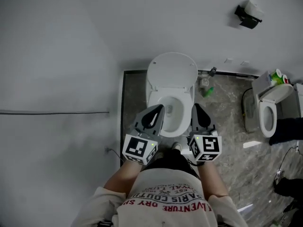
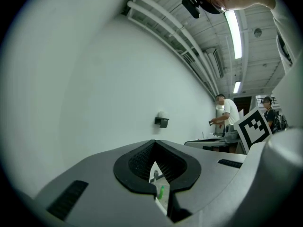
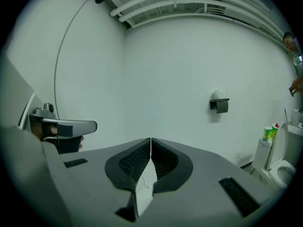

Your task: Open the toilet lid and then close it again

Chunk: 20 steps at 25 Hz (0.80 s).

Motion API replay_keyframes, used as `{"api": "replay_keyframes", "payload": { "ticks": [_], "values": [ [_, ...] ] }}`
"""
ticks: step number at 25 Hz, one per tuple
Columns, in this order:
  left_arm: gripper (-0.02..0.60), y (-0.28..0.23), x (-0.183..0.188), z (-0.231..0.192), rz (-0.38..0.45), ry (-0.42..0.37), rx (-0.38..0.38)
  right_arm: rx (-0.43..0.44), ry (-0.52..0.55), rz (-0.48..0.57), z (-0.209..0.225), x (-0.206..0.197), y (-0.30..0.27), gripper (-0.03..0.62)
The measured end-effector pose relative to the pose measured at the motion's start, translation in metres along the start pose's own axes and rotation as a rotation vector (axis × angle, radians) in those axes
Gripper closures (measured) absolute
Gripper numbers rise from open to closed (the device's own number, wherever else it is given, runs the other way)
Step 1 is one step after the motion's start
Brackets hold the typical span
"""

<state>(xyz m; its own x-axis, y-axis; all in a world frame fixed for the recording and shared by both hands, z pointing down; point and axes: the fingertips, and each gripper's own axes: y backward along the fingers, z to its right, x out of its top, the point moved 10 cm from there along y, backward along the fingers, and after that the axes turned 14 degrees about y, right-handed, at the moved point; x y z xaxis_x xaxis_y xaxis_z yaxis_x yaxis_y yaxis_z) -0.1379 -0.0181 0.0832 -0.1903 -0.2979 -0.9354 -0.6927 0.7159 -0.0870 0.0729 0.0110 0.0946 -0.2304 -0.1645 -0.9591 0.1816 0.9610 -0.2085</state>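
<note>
Below the head camera, a white ceramic toilet [image 1: 174, 118] stands against the pale wall [image 1: 66, 51] on a grey marbled floor [image 1: 227, 131]. Its white oval lid [image 1: 172, 70] is raised and stands upright at the back, so the bowl lies open. The left gripper [image 1: 158, 108] and the right gripper [image 1: 195, 106] are held side by side over the front of the bowl, both pointing toward the wall, each with its black-and-white marker cube [image 1: 139, 148] nearest the person. Neither one touches the lid. A small green bottle [image 1: 208, 91] lies on the floor just right of the toilet, a second white toilet [image 1: 269, 112] stands well apart on the right, and a black wall holder with a white roll [image 1: 248, 15] hangs high on the wall.

Along the left gripper [image 2: 154, 142] in its own view, the two dark ribbed pads meet at the tips with nothing clamped. The slit behind them shows only a sliver of floor and the green bottle [image 2: 161, 192]. The wall holder [image 2: 162, 122] sits on the wall beyond, and two people [image 2: 227, 117] stand far off on the right.

Looking along the right gripper [image 3: 150, 140], the jaws are likewise pressed together and empty, with white surface showing through the slit behind them. The left gripper [image 3: 64, 126] shows at the left edge, the wall holder [image 3: 219, 105] ahead and the second toilet [image 3: 282, 167] at far right.
</note>
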Motion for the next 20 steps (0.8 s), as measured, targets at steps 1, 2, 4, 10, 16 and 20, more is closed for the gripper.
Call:
{"api": "replay_keyframes", "payload": {
  "ticks": [1,2,4,10,16,20],
  "values": [
    [0.575,0.007,0.001,0.005,0.001,-0.004,-0.005,-0.003,-0.001,0.001,-0.004,0.003,0.009,0.580],
    [0.575,0.013,0.003,0.009,0.005,-0.004,-0.009,-0.003,0.000,-0.001,-0.007,0.005,0.016,0.580],
    [0.575,0.020,0.006,0.017,0.018,0.002,-0.011,0.006,0.010,-0.003,-0.012,0.010,0.027,0.580],
    [0.575,0.043,0.015,0.033,0.068,-0.020,0.000,0.049,0.036,-0.012,-0.031,0.017,0.051,0.580],
    [0.575,0.053,0.022,0.037,0.079,-0.022,0.015,0.041,0.008,0.015,-0.026,0.025,0.060,0.580],
    [0.575,0.054,0.020,0.036,0.071,0.005,0.025,0.035,0.000,0.019,-0.023,0.026,0.062,0.580]
  ]
}}
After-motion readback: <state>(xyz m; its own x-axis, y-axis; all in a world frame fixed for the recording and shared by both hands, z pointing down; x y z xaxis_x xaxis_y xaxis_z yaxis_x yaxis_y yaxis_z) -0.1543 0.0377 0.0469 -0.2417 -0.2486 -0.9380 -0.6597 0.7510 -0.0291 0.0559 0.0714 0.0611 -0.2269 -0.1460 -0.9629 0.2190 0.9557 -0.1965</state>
